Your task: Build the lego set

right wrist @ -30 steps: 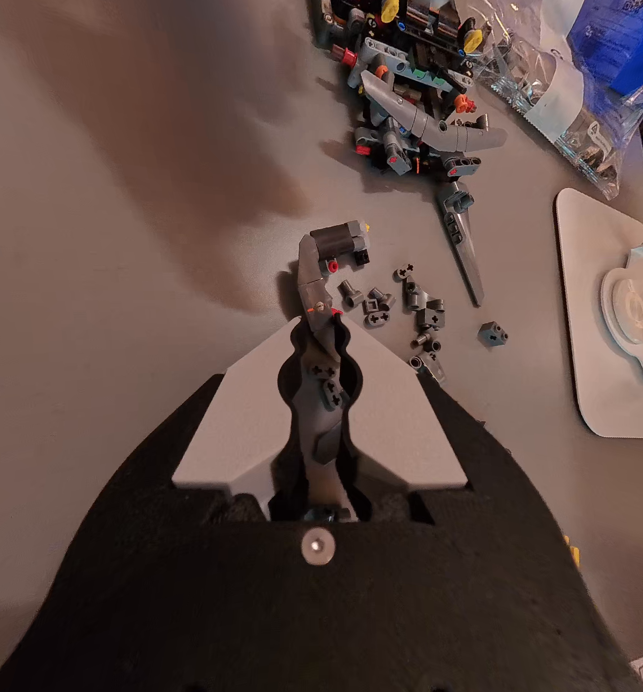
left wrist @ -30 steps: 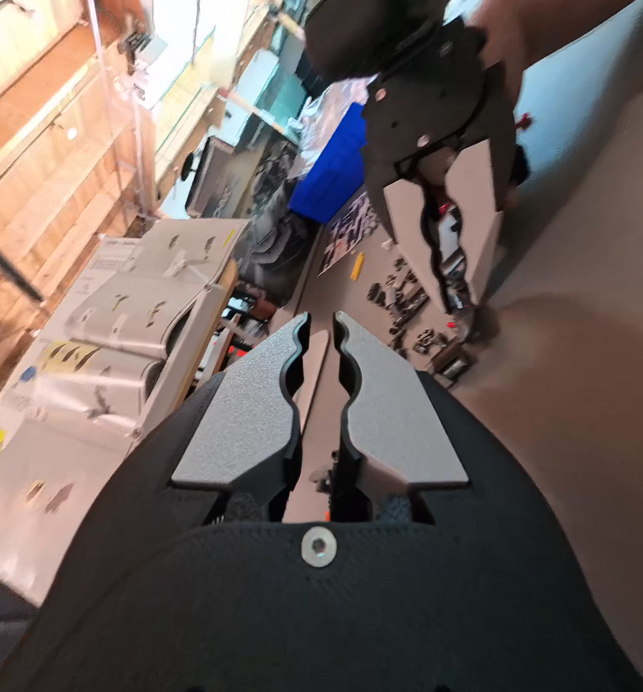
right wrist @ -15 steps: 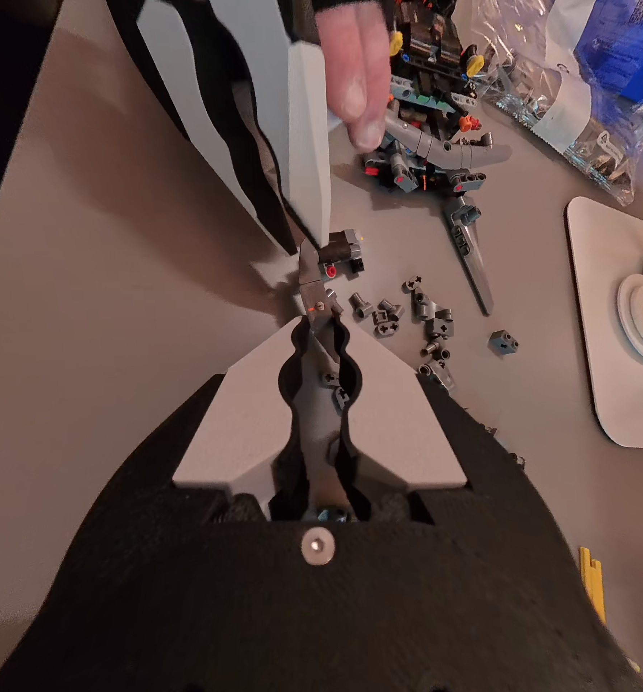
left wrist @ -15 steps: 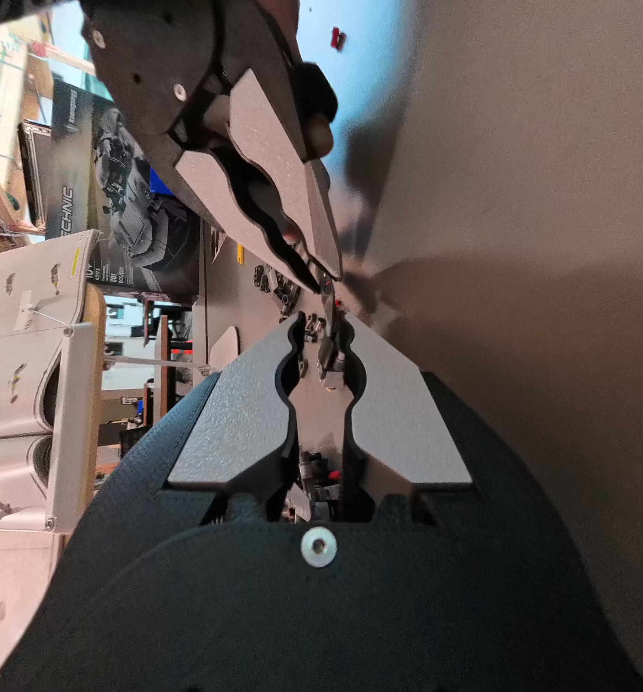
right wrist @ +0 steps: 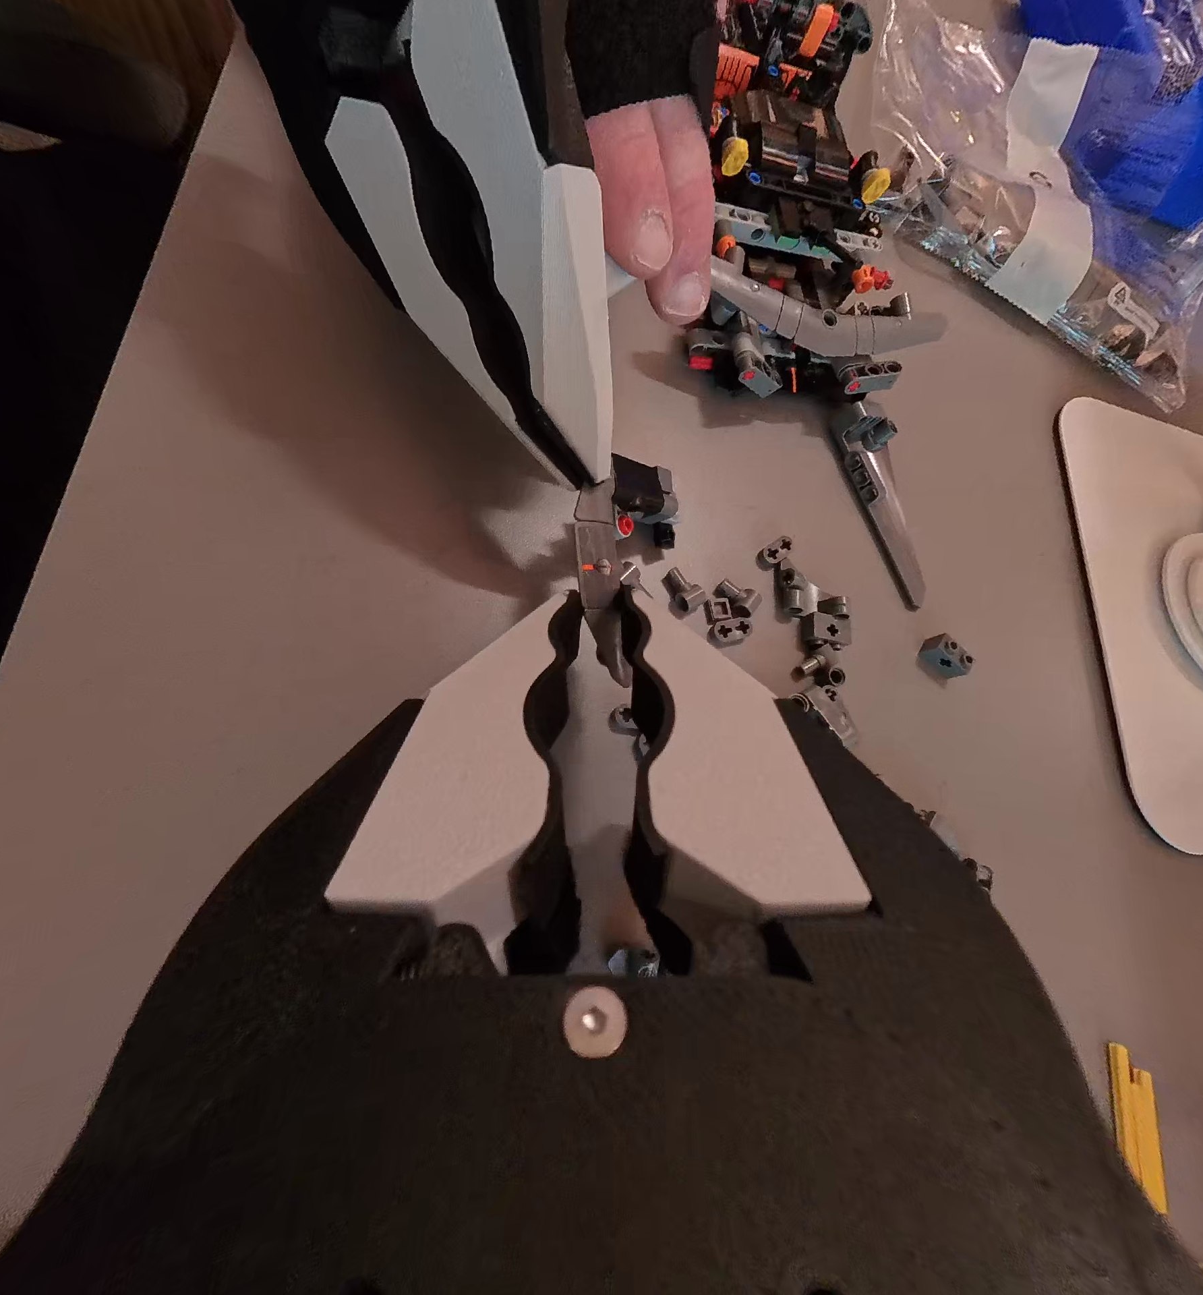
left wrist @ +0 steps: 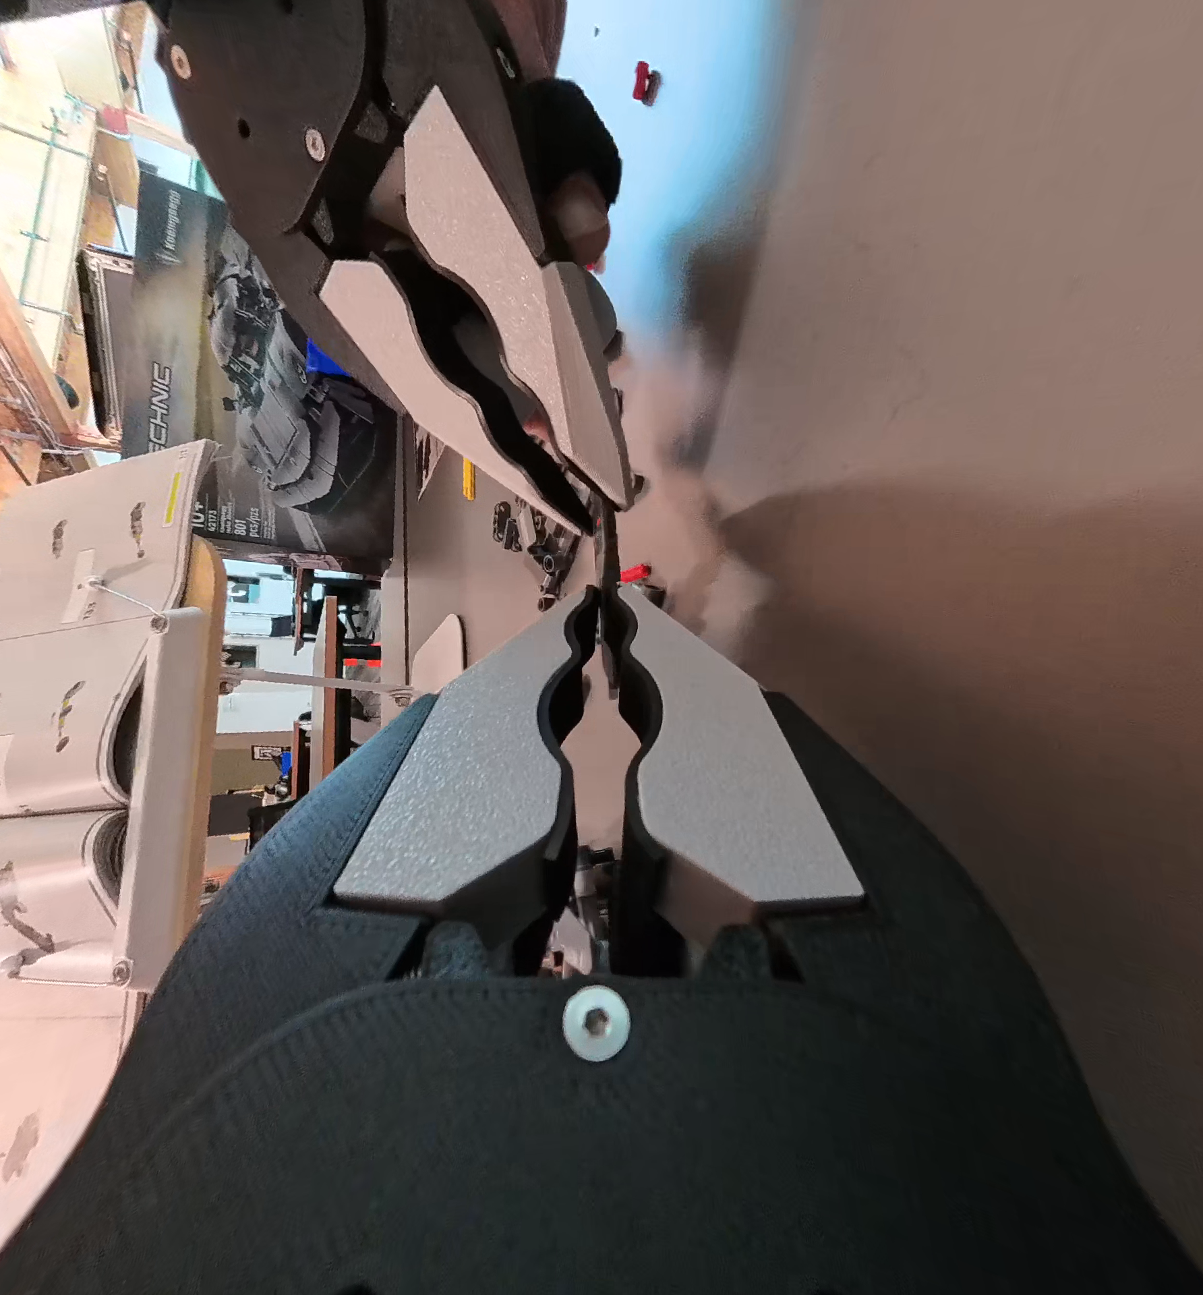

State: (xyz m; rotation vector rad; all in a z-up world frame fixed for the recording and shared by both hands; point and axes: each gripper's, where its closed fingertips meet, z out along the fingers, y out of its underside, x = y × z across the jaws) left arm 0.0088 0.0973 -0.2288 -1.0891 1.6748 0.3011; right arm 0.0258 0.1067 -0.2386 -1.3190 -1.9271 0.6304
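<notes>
A small grey curved-panel brick assembly [right wrist: 595,560] with a red pin and a dark block at its far end hangs just above the grey table [right wrist: 304,560]. My right gripper [right wrist: 599,606] is shut on its near end, the panel's tail reaching back between the jaws. My left gripper [right wrist: 588,480] comes in from above in the right wrist view, its fingertips closed on the assembly's far end beside the dark block. In the left wrist view the left gripper [left wrist: 607,603] is shut on the thin dark edge of the assembly [left wrist: 609,560], with the right gripper [left wrist: 602,504] opposite it.
Several loose grey connectors [right wrist: 795,617] and a long grey blade piece [right wrist: 872,504] lie right of the grippers. A part-built model [right wrist: 795,245], plastic bags [right wrist: 1040,210], a white mat [right wrist: 1145,631], a yellow piece [right wrist: 1135,1135], a dark set box [left wrist: 269,392] and an open booklet [left wrist: 59,666] surround them. My left and right fingertips are right by each other. The long grey blade piece [right wrist: 872,504] sits 12 centimetres or so from the ends of my right fingers.
My left gripper swung in from farther off to the assembly's far end and shut on it. My right gripper kept its hold and the assembly slid a little forward in it.
</notes>
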